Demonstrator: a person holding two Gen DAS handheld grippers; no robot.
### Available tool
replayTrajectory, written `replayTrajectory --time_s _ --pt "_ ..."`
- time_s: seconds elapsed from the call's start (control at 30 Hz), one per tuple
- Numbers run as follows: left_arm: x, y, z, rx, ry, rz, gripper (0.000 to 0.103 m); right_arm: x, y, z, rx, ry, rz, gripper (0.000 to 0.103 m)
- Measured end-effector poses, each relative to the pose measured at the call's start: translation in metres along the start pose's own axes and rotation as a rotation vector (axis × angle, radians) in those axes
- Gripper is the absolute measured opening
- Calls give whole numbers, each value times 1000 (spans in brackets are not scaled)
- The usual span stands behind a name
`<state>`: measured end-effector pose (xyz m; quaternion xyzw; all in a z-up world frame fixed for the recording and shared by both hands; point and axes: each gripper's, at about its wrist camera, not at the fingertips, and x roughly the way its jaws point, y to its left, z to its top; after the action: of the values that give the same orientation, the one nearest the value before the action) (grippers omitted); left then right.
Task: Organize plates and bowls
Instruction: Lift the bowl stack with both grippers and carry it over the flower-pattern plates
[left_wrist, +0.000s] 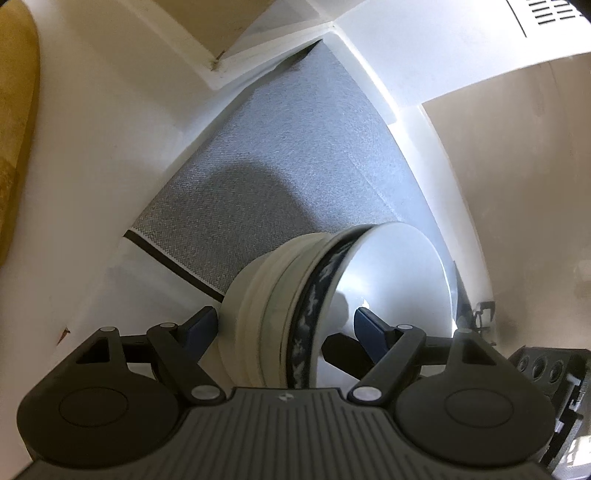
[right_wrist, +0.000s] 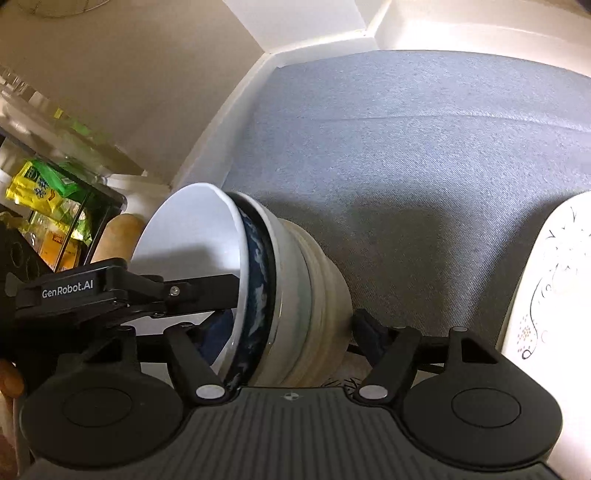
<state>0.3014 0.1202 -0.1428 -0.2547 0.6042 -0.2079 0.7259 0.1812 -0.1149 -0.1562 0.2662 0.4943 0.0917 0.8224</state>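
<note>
A stack of nested bowls (left_wrist: 258, 295) lies tipped on its side over a grey shelf liner (left_wrist: 288, 166). It has cream outer bowls, then a blue-patterned one, with a white bowl (left_wrist: 399, 280) innermost. My left gripper (left_wrist: 285, 319) spans the stack, one finger on the cream base and the other inside the white bowl. In the right wrist view the same stack (right_wrist: 306, 280) sits in my right gripper (right_wrist: 290, 323). One finger is inside the white bowl (right_wrist: 192, 229) and the other is against the base. The left gripper's black body (right_wrist: 92, 291) reaches into the bowl from the left.
White cabinet walls (left_wrist: 110, 147) border the liner (right_wrist: 406, 147). A white plate with a dark floral pattern (right_wrist: 546, 288) rests at the right edge. Yellow and green snack packets (right_wrist: 40, 184) sit in a clear bin at the left. A person's fingertip (right_wrist: 9, 380) shows at the lower left.
</note>
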Motion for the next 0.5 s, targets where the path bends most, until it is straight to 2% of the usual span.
replayTrajectory --time_s 0.2,0.5 --pt "-4 -2 0 0 -5 -3 85 -1 -4 4 61 24 2 72" --pt "-10 -8 4 28 -3 -24 85 -15 -2 9 87 8 -20 72"
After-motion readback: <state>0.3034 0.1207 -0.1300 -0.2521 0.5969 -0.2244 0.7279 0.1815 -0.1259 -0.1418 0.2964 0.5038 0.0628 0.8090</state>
